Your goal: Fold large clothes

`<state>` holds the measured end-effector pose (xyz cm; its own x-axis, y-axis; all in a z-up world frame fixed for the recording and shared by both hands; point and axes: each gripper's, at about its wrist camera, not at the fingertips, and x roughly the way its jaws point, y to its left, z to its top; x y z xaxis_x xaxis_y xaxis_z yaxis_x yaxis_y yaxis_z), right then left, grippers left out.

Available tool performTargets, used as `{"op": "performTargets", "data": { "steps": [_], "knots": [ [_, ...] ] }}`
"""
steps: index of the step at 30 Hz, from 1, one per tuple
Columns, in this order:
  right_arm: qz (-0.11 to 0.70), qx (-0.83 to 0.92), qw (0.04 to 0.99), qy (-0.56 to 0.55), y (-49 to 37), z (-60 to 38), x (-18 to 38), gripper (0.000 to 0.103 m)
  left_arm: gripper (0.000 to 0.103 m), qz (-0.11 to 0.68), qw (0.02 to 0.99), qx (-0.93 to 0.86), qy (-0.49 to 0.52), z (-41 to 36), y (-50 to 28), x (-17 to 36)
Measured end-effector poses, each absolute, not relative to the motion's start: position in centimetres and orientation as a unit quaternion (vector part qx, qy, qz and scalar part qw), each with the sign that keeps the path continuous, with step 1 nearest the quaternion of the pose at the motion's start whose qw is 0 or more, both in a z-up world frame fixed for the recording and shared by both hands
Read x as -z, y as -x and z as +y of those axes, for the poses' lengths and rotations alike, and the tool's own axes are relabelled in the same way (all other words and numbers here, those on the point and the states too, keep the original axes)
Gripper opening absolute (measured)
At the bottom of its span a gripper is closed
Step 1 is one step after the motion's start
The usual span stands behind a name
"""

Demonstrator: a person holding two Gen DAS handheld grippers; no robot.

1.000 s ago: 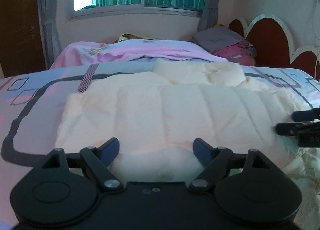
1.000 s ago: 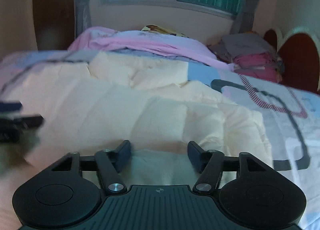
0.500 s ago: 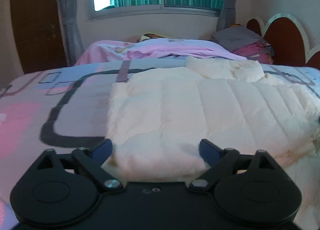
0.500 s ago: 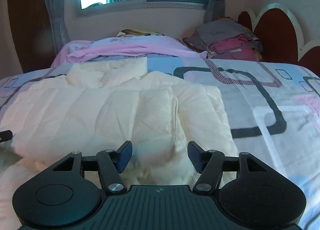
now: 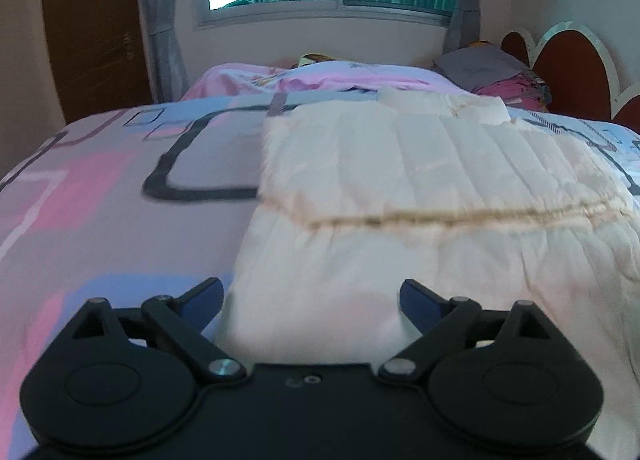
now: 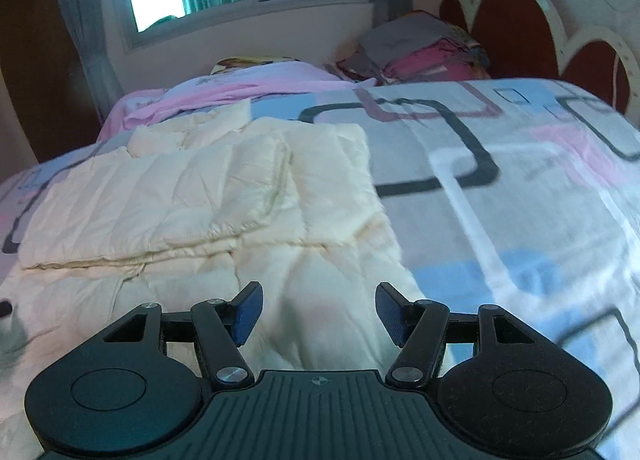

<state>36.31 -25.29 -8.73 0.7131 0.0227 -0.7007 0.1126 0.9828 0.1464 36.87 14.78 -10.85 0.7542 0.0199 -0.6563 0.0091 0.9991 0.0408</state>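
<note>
A large cream quilted jacket (image 5: pixel 420 179) lies flat on the patterned bedspread (image 5: pixel 100 187), with a folded layer lying over its upper part and its near end running toward me. My left gripper (image 5: pixel 311 294) is open and empty just above the jacket's near left corner. In the right wrist view the jacket (image 6: pixel 200 203) fills the left and middle. My right gripper (image 6: pixel 319 312) is open and empty above the jacket's near right part, close to its right edge.
A pink blanket (image 5: pixel 320 77) lies at the far end of the bed under the window. A stack of folded clothes (image 6: pixel 424 47) sits by the scalloped headboard (image 6: pixel 532 27) at the right. A wooden door (image 5: pixel 92 27) stands at the far left.
Both grippers have drawn back toward the near end of the jacket and moved apart, the left one to its left side and the right one to its right side. Both stayed open.
</note>
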Motion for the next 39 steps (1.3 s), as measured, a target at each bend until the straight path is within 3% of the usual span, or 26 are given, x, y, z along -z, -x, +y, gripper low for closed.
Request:
{"op": "performTargets", "data": {
  "steps": [10,13,16,19,27,31,35,37,38,39],
  "knots": [
    [0.391,0.014,0.915,-0.098,-26.4,-29.2,9.1,0.062,0.094,0.366,0.93,-0.046,0.0,15.8,-26.7,11.0],
    [0.385,0.012,0.915,-0.123,-23.1,-30.2,9.7,0.092,0.093,0.373,0.926,-0.043,0.04,16.6,-24.3,11.2],
    [0.395,-0.003,0.905,-0.158,-21.0,-31.3,10.4,0.092,0.088,0.378,0.919,-0.035,0.105,17.9,-22.2,11.6],
    [0.406,-0.02,0.89,-0.208,-19.4,-32.4,11.5,0.092,0.077,0.383,0.906,-0.019,0.177,19.3,-20.8,12.2],
    [0.395,-0.075,0.857,-0.321,-20.0,-34.3,13.5,0.092,0.076,0.372,0.892,0.022,0.254,21.0,-20.4,13.0],
    [0.39,-0.079,0.84,-0.37,-21.8,-35.4,14.1,0.074,0.075,0.367,0.882,0.046,0.293,21.6,-22.1,13.6],
    [0.401,-0.119,0.816,-0.398,-23.3,-35.8,14.7,0.071,0.073,0.374,0.868,0.081,0.318,21.9,-23.7,14.1],
    [0.413,-0.144,0.806,-0.398,-23.6,-35.7,14.8,0.071,0.055,0.378,0.865,0.091,0.318,22.0,-24.1,14.2],
    [0.413,-0.155,0.808,-0.392,-23.5,-35.6,14.6,0.046,0.025,0.38,0.861,0.095,0.323,22.2,-24.1,14.3],
    [0.409,-0.171,0.804,-0.396,-23.3,-35.6,14.5,0.024,0.014,0.378,0.858,0.097,0.332,22.4,-24.0,14.4]
  ]
}}
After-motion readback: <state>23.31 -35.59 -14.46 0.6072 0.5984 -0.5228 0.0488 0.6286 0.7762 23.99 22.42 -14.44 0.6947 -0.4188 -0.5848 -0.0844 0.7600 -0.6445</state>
